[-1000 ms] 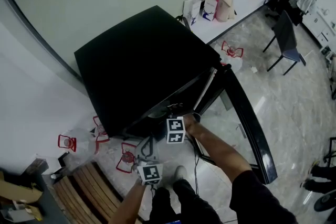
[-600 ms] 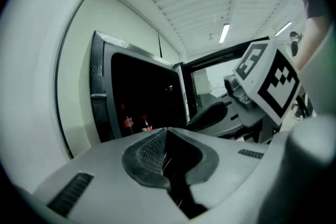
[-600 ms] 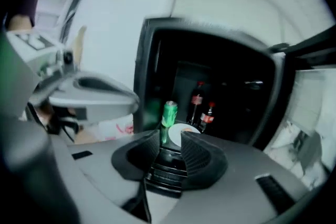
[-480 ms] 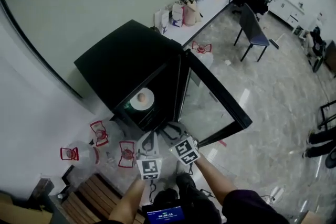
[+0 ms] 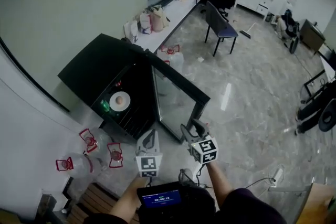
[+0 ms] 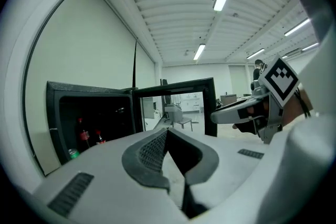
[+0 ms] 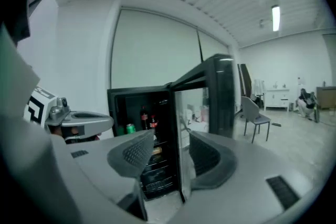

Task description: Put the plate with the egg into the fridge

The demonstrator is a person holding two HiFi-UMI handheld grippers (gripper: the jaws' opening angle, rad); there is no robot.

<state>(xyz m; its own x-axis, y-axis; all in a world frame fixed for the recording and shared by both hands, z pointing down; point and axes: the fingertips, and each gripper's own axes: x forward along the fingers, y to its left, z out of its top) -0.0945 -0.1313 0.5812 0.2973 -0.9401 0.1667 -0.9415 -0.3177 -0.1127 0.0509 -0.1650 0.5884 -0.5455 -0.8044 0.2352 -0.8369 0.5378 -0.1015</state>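
The black fridge (image 5: pixel 97 68) stands with its glass door (image 5: pixel 176 92) swung wide. On a shelf inside it rests the white plate (image 5: pixel 113 105) carrying the egg (image 5: pixel 119 100). Both grippers hang in the air in front of the fridge, well back from it. My left gripper (image 5: pixel 149 137) is shut and holds nothing; its view shows the fridge (image 6: pixel 84 123) beyond its tips. My right gripper (image 5: pixel 190 128) is opening its jaws with nothing between them; they frame the door's edge (image 7: pixel 181 139) far behind.
Plastic water jugs with red handles (image 5: pixel 86 139) lie on the floor left of the fridge. A wooden bench (image 5: pixel 89 207) is at the bottom left. A dark chair (image 5: pixel 218 23) and a low counter with bags (image 5: pixel 149 18) stand beyond. Bottles (image 7: pixel 144 115) and a green can (image 7: pixel 130 128) sit inside.
Both grippers and the head camera have backed away from the fridge. The right gripper left the door's edge. The door swung wide, showing the plate with the egg inside.
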